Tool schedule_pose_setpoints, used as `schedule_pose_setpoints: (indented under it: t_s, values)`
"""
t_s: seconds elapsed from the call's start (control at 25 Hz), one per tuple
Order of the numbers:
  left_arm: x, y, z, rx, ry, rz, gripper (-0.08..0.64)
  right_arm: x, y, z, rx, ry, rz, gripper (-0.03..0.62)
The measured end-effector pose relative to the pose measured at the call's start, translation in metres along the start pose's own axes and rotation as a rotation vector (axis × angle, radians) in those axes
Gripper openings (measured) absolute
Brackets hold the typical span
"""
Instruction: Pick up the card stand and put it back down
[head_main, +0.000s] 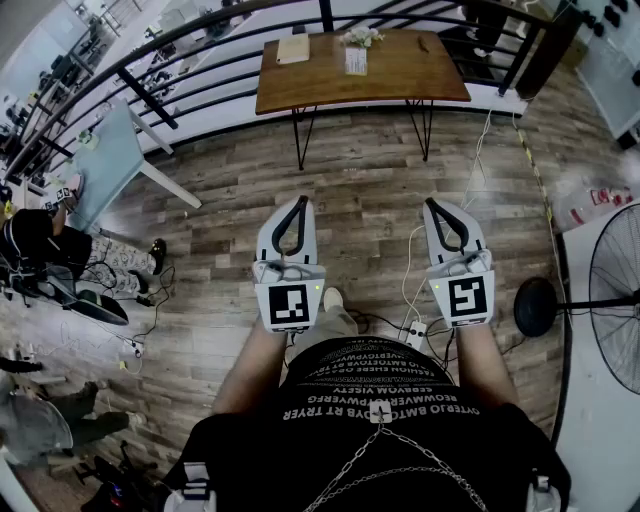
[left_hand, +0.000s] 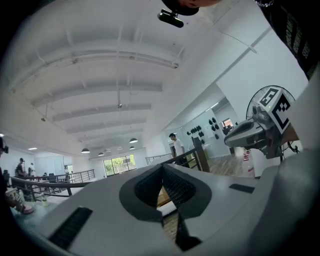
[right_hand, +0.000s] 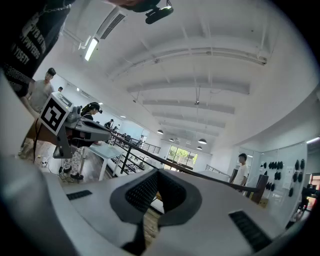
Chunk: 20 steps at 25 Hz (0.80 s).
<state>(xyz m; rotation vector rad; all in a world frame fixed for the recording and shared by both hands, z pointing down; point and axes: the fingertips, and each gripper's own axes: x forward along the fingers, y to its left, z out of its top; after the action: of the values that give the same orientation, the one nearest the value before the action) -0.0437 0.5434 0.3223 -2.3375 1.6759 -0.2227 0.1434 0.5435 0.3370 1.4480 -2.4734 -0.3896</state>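
On the wooden table (head_main: 420, 80), a card stand (head_main: 356, 61) (untouched)

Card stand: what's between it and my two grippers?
Head view: only bare wood floor, then the table's near half before the card stand.

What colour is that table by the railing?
The table is brown wood, clearest in the head view.

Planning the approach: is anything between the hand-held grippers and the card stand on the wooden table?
Nothing visible does. Only plank floor lies between the left hand-held gripper, the right hand-held gripper and the table; flowers stand behind the card stand, a tan pad to its left.
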Motion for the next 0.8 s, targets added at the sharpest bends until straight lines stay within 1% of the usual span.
schedule_pose_setpoints:
  t_s: [0.12,0.36,0.6,0.8]
  values:
    - [0.015,0.013,-0.011,-0.003,0.013,-0.008,0.028,0.024,0.002,-0.002,0.019,0.008,-0.005,0.014]
    - [0.050,0.038,-0.027,0.028,0.008,-0.043,0.028,0.071,0.004,-0.006,0.053,0.023,-0.017,0.014]
    - [0.081,0.077,-0.043,0.002,0.007,-0.056,0.028,0.120,0.012,-0.003,0.066,0.036,-0.023,0.014]
    - [0.103,0.102,-0.056,-0.004,0.017,-0.091,0.028,0.153,0.018,0.006,0.071,0.042,-0.032,0.014]
